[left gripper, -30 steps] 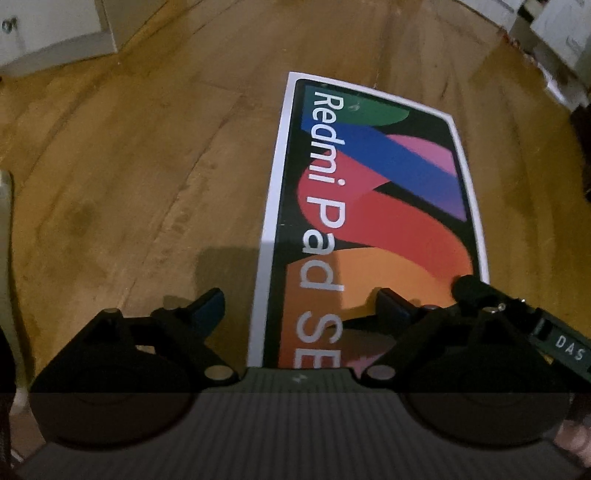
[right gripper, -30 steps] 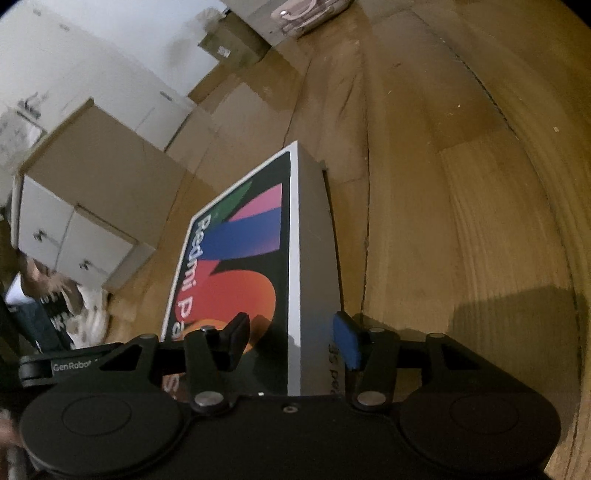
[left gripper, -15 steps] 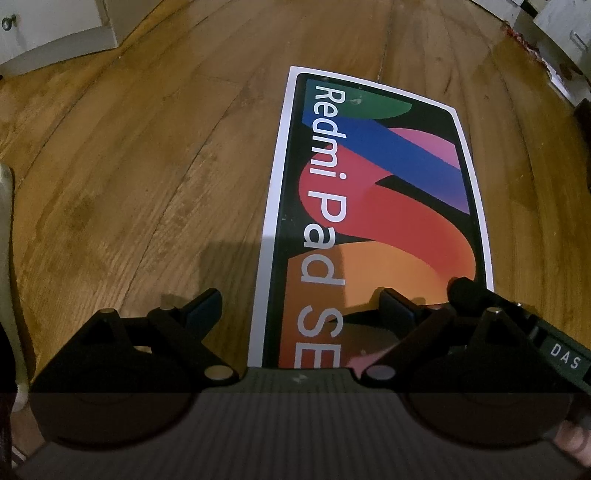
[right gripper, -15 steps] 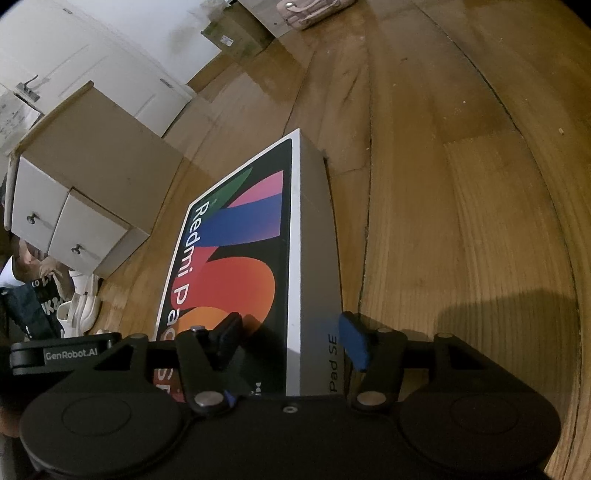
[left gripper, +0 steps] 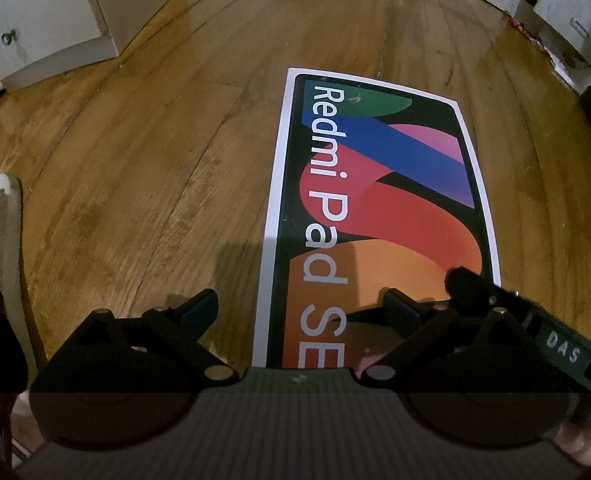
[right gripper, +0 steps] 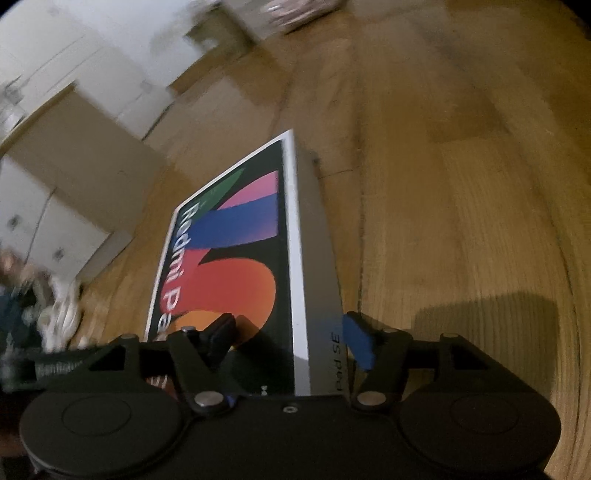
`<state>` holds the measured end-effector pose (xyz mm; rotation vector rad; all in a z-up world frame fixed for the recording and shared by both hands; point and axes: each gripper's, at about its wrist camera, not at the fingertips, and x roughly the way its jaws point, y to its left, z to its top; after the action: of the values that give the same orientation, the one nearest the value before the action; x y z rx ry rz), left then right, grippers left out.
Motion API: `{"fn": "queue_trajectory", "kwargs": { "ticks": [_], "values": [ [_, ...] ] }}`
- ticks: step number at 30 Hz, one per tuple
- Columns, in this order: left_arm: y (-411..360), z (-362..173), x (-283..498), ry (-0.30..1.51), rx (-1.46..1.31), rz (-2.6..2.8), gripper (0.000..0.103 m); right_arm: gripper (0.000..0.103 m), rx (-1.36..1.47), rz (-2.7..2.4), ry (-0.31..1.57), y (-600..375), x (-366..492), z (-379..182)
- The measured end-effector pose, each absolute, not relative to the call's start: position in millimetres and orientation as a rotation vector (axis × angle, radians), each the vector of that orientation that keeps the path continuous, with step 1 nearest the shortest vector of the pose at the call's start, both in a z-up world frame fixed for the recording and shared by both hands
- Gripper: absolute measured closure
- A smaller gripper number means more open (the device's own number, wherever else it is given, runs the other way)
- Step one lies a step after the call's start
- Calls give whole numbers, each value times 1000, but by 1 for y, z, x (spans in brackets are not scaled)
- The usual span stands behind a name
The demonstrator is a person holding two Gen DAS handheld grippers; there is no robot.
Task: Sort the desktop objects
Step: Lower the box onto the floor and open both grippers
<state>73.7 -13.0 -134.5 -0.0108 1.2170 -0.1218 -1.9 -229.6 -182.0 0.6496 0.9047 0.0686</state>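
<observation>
A flat Redmi Pad SE box [left gripper: 380,206] with a colourful lid and white border lies on the wooden surface. My left gripper [left gripper: 301,306] is open above its near end, with its left finger beside the box's left edge and its right finger over the lid. My right gripper [right gripper: 291,338] straddles the box's right edge [right gripper: 317,258]: one finger is over the lid, the blue-padded finger [right gripper: 356,341] is against the grey side. The jaws have closed onto the box. The right gripper also shows in the left wrist view [left gripper: 517,314].
White drawer cabinets [right gripper: 55,206] stand at the left, and one shows in the left wrist view [left gripper: 55,37]. Cardboard boxes [right gripper: 214,29] sit far back. White items [left gripper: 554,29] lie at the far right. Bare wood [right gripper: 461,184] lies right of the box.
My right gripper has narrowed onto the box's right edge, and its view has shifted and blurred. The left gripper has stayed open over the box's near end.
</observation>
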Motion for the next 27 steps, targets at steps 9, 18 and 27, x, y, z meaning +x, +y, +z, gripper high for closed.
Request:
{"fn": "queue_trajectory", "kwargs": {
  "ticks": [9, 18, 27],
  "values": [
    [-24, -108, 60, 1157, 185, -90, 6, 29, 613, -292, 859, -188, -46, -163],
    [-10, -71, 27, 1129, 157, -95, 6, 29, 432, -283, 984, -190, -45, -114],
    [-14, -45, 2, 1078, 234, -75, 6, 22, 78, -299, 1066, -155, -51, -54]
  ]
}}
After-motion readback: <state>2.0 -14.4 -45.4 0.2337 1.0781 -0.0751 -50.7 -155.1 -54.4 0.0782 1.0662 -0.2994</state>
